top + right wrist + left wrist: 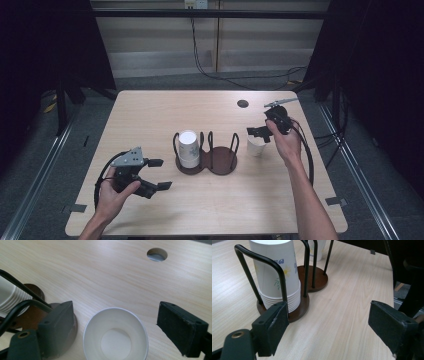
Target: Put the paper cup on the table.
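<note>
One paper cup (115, 334) stands upright below the right tool's (115, 325) spread jaws.

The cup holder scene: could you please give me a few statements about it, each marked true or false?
1. The stack of paper cups sits upside down in the left ring of the cup holder. True.
2. The single cup lies on its side. False: it stands upright, mouth up.
3. The right gripper is open above the single cup. True.
4. The left gripper holds a cup. False: it is open and empty.
</note>
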